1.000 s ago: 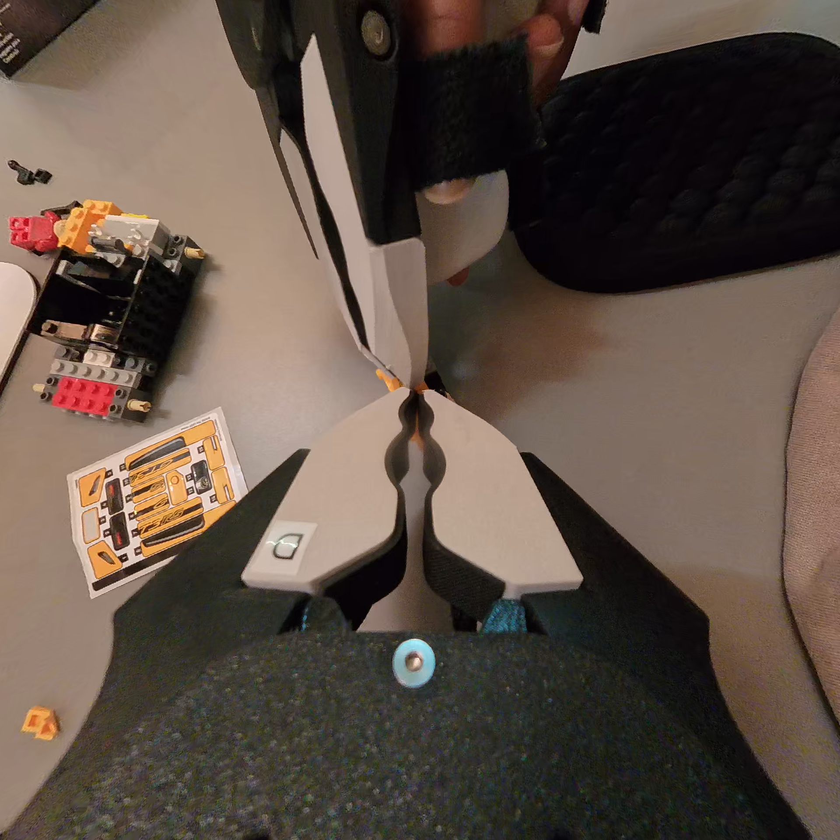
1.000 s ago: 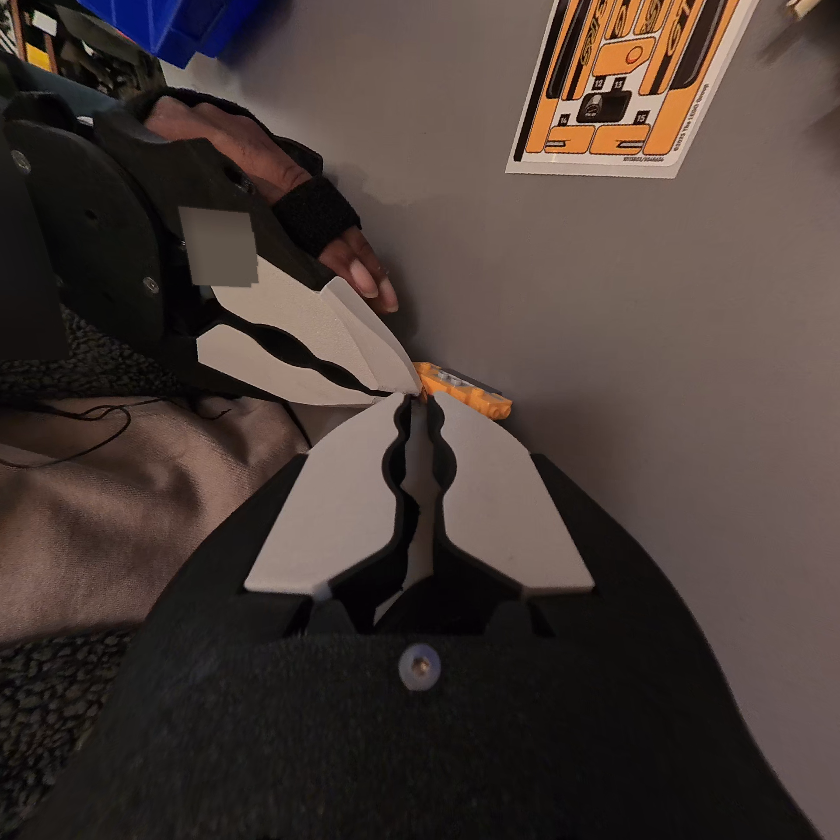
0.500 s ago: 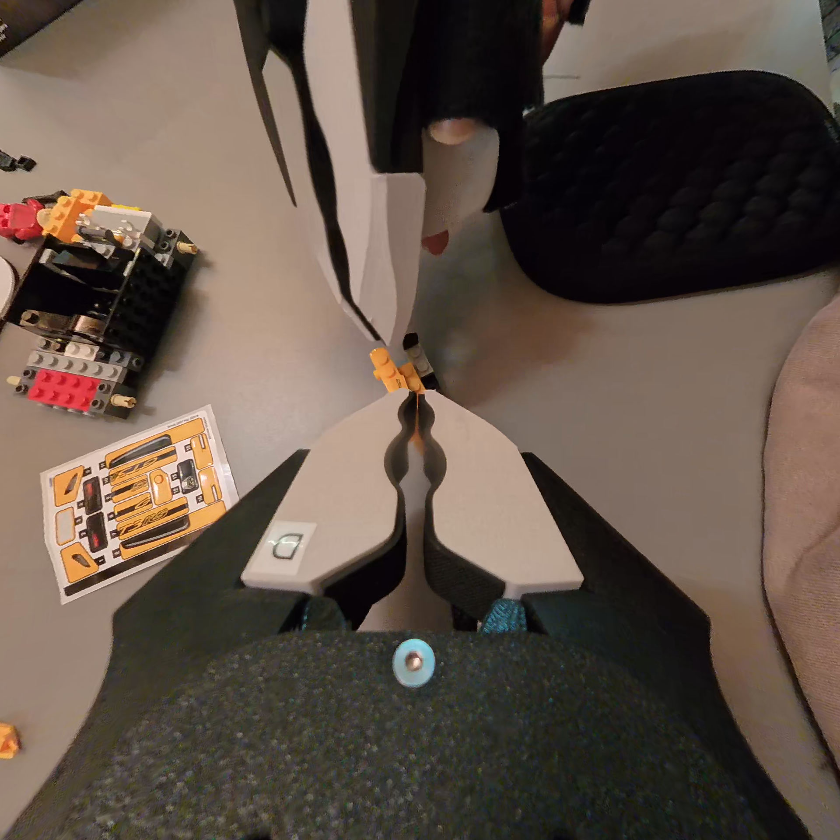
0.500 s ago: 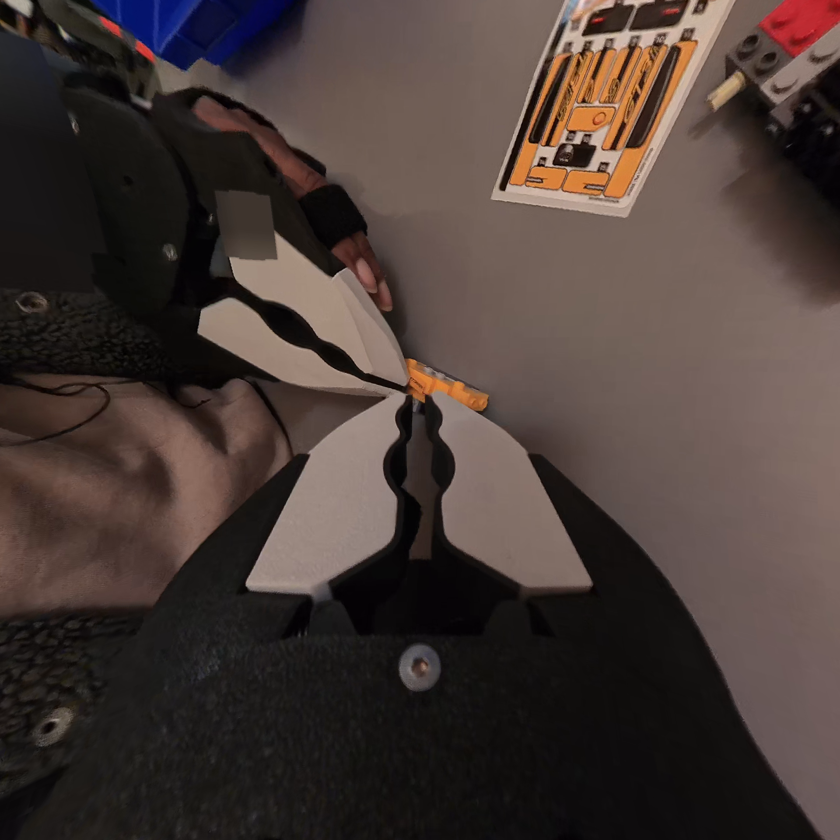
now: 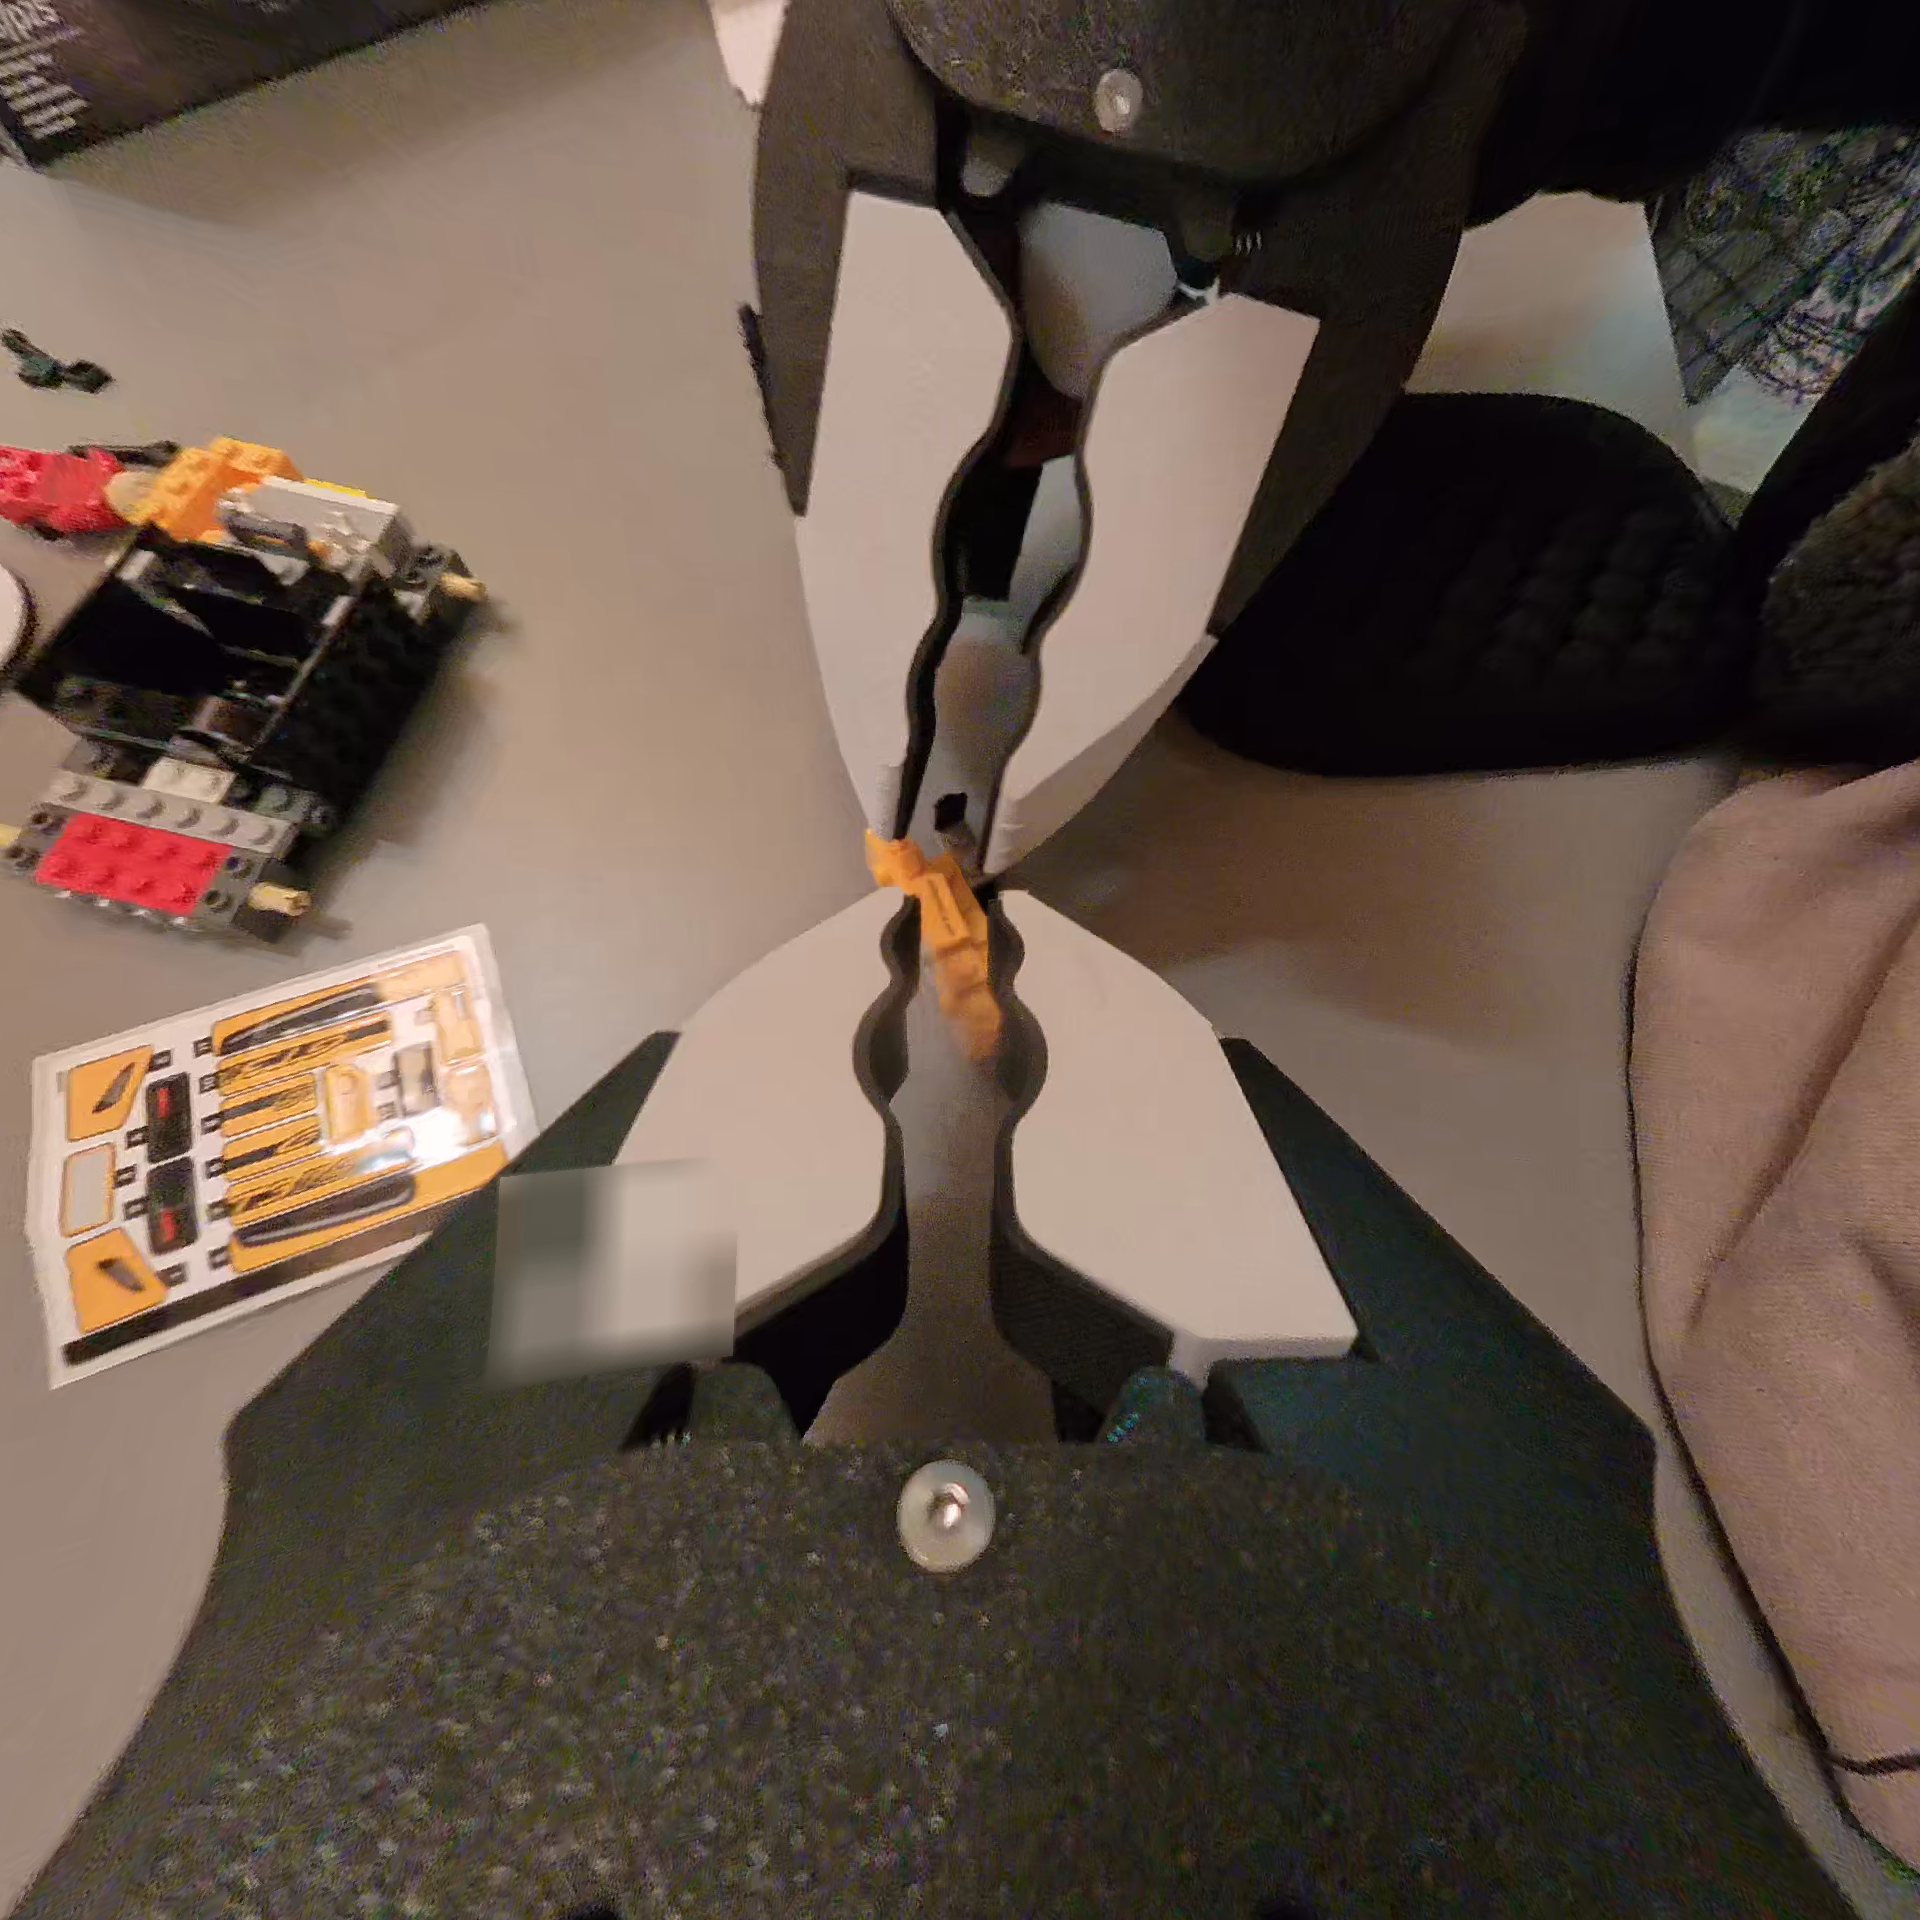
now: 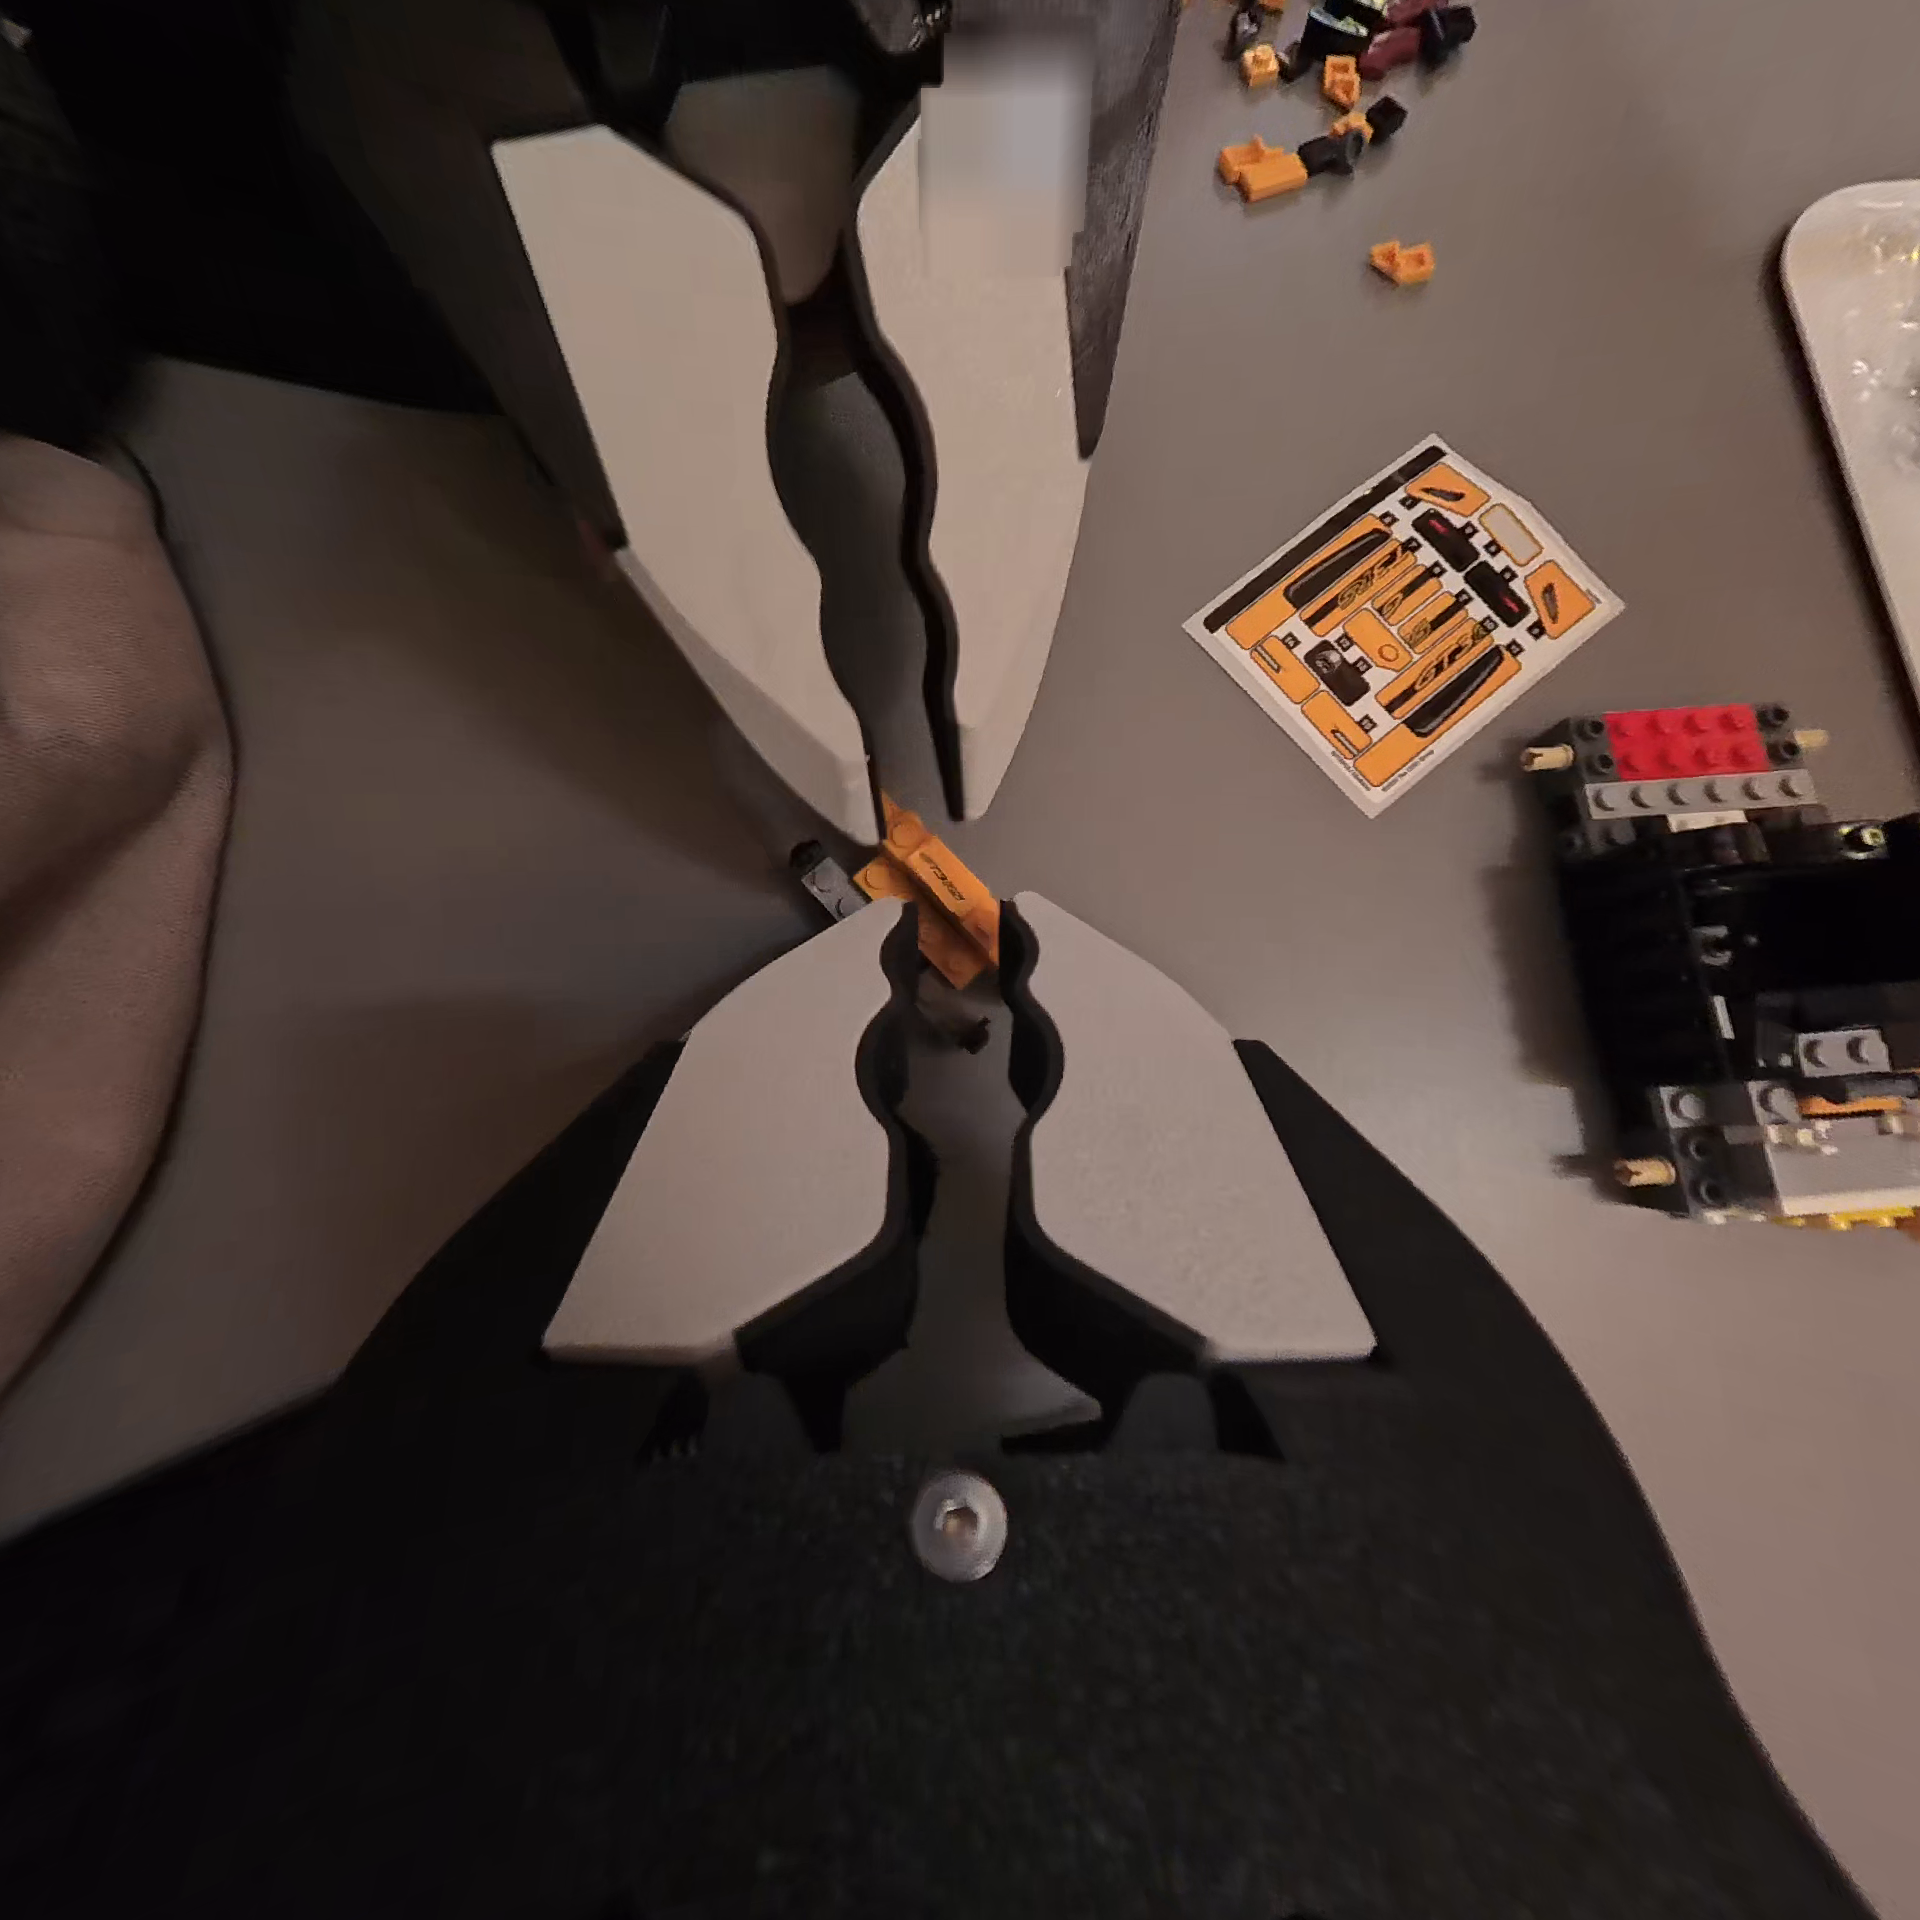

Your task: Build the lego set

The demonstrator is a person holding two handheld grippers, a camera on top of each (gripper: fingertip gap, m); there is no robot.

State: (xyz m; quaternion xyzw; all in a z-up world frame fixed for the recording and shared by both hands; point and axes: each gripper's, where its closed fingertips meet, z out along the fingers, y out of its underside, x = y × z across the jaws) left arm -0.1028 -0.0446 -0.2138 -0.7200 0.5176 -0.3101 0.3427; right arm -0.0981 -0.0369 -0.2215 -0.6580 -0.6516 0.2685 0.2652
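Observation:
A small orange Lego sub-assembly (image 5: 951, 935) with a grey end part (image 6: 826, 883) is held above the grey table. My left gripper (image 5: 956, 902) is shut on one end of it. My right gripper (image 6: 958, 902) is shut on the other end (image 6: 935, 894). The two grippers meet tip to tip: the right gripper (image 5: 940, 842) enters from the top of the left wrist view, and the left gripper (image 6: 914, 824) from the top of the right wrist view. The part-built black car chassis (image 5: 208, 686) with red and grey bricks lies on the table, also in the right wrist view (image 6: 1725, 956).
An orange sticker sheet (image 5: 270, 1132) (image 6: 1403, 623) lies beside the chassis. Several loose orange and dark pieces (image 6: 1320, 104) and a white tray (image 6: 1860, 364) lie farther off. A black cushion (image 5: 1455, 582) and beige cloth (image 5: 1787, 1247) border the table. A dark box (image 5: 156, 62) sits at the far corner.
The right gripper has turned from side-on to facing the left gripper tip to tip. The orange piece now sits deeper between both pairs of fingertips. The chassis has come into the right wrist view.

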